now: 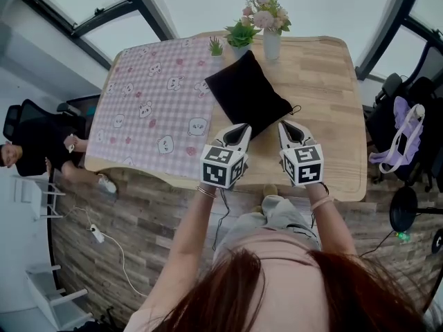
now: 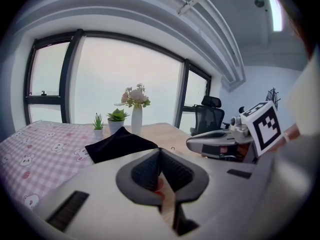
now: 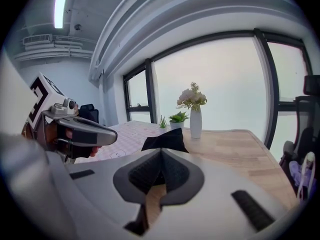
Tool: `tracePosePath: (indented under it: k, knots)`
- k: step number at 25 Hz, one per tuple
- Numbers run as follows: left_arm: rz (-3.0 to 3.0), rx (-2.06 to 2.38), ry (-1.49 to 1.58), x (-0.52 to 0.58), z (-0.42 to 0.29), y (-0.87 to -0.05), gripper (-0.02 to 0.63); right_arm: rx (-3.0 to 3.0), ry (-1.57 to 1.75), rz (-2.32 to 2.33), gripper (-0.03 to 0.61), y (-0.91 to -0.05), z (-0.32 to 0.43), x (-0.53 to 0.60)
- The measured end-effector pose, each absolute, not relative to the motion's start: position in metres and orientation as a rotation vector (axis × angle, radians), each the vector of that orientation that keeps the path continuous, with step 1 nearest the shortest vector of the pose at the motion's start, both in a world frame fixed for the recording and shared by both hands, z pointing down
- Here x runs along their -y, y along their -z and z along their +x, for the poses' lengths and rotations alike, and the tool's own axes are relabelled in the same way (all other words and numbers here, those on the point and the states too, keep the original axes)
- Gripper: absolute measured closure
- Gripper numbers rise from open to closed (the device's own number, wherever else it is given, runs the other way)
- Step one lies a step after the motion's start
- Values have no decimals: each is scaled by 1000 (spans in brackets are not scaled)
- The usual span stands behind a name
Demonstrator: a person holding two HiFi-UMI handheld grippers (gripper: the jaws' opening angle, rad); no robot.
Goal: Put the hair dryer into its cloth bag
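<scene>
Left gripper (image 1: 241,128) and right gripper (image 1: 286,125) hover side by side over the counter's (image 1: 325,81) near edge, jaws pressed together and empty, while the black cloth bag (image 1: 246,92) lies just beyond them, its near corner pointing between the two, the left slightly nearer, with no hair dryer visible outside it

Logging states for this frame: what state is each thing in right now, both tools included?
left tool: shut, nothing between its jaws.
right tool: shut, empty.
cloth bag: lying on the table, touched by neither tool; no hair dryer in sight.
flower vase: upright.
potted plants: upright beside the vase.
checked tablecloth: spread flat over the table's left part.
</scene>
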State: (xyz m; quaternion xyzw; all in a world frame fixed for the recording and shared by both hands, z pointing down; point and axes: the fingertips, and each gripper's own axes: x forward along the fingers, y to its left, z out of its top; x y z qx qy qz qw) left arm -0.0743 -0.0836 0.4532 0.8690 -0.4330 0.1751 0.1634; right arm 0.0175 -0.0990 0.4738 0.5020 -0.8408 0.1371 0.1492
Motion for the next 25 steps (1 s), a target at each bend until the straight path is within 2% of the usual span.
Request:
tracePosePath:
  k: [25]
  knots:
    - [2591, 1419, -300, 22, -121, -369, 600, 2564, -228, 1540, 578, -385, -6, 29]
